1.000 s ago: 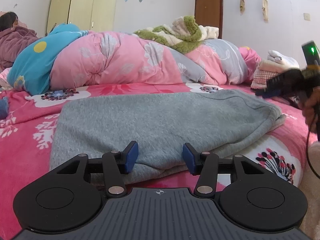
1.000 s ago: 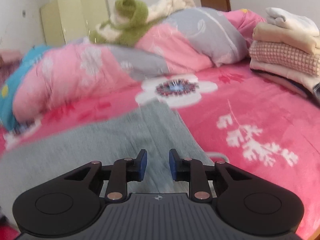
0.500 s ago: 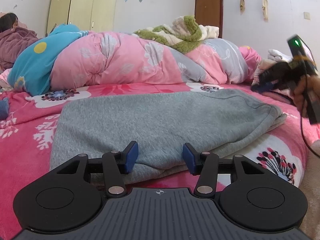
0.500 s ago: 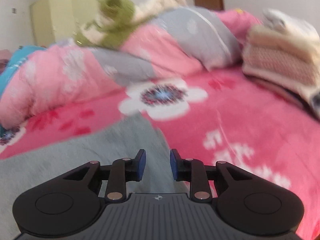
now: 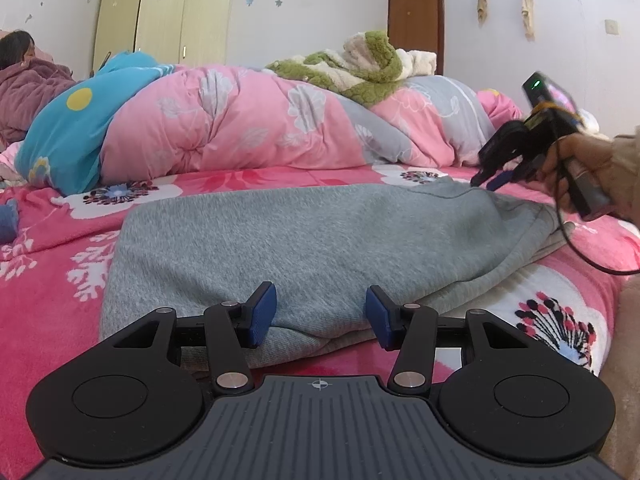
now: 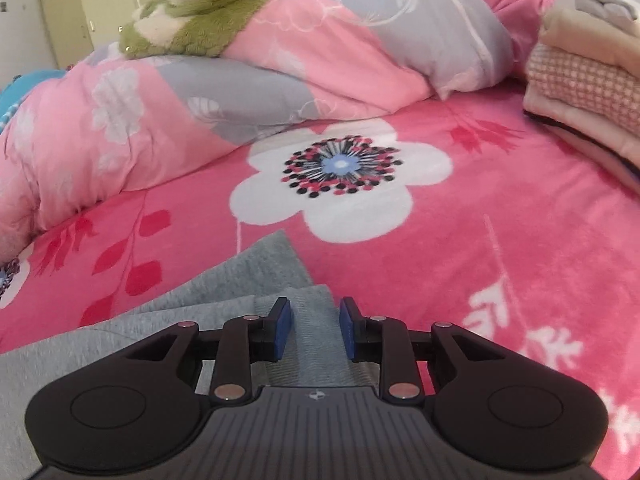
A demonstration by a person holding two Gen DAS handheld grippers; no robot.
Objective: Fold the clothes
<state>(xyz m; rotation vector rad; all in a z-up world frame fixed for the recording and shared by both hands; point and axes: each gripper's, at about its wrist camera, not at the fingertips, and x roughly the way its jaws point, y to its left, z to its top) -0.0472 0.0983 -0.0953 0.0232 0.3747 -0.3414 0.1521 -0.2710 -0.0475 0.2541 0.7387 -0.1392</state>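
Grey sweatshirt (image 5: 320, 240) lies folded flat on the pink floral blanket (image 5: 52, 256), in front of the rolled pink quilt (image 5: 240, 128). Left gripper (image 5: 320, 314) sits low at its near edge, jaws wide apart, holding nothing. Right gripper (image 6: 315, 328) hovers over the far right corner, jaws parted, empty. Stack of folded clothes (image 6: 592, 92) far right.

right gripper (image 5: 494, 178): was up off the right side a second ago, now it's dropped in low over the far right corner of the grey garment (image 5: 320, 240)
jaws: roughly the same gap as before, nothing pinched
right wrist view: swung down, garment edge now right under the pads (image 6: 282, 330), flower print on the bed (image 6: 460, 240) looms bigger
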